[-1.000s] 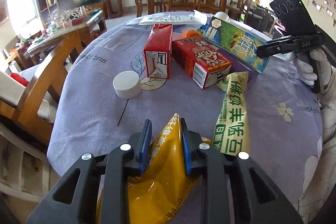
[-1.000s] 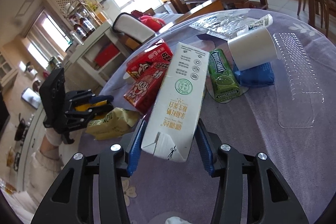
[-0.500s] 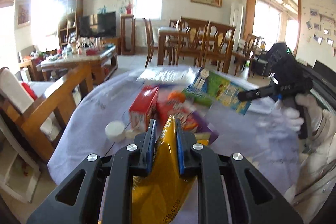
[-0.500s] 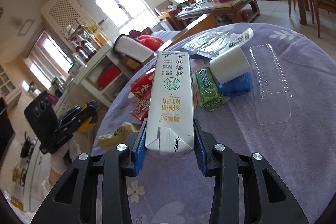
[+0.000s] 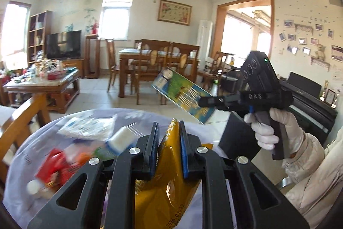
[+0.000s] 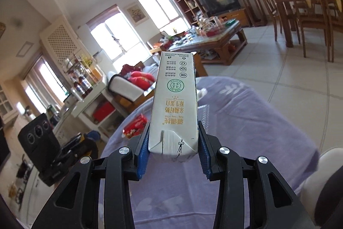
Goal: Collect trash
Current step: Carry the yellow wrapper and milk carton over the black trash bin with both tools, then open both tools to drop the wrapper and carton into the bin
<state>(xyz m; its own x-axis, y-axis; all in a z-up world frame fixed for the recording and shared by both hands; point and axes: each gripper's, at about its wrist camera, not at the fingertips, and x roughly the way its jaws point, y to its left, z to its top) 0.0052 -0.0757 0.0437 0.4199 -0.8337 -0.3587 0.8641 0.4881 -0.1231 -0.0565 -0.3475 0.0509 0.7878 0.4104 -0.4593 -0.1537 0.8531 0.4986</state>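
left gripper (image 5: 169,138): points forward and a little down, raised above the near edge of the table; its blue pads are pressed onto a yellow wrapper.
yellow wrapper (image 5: 165,192): pinched between the left pads, its top corner poking out past the tips toward 12 o'clock, the rest hanging down toward 6 o'clock between the black arms; it is clear of the table.
right gripper (image 6: 173,144): tilted slightly down, held up over the purple cloth; the pads clamp the two sides of a milk carton. from the left wrist view it sits at 3 o'clock, gripped by a white-gloved hand (image 5: 271,128) with a pale sleeve behind it.
milk carton (image 6: 174,100): white face up, its folded end seated between the right pads, the long body sticking straight out toward 12 o'clock past the fingertips; lifted off the table. in the left wrist view its blue and green printed side shows at about 1 o'clock.
table (image 6: 246,121): round, covered by a purple flowered cloth, below both grippers.
leftover trash: a red box (image 6: 135,128) lies on the cloth at 10 o'clock of the right gripper; in the left wrist view, blurred red packs (image 5: 53,166), a clear plastic bag (image 5: 88,128) and a white roll (image 5: 122,140) lie at 9 to 10 o'clock of the left gripper.
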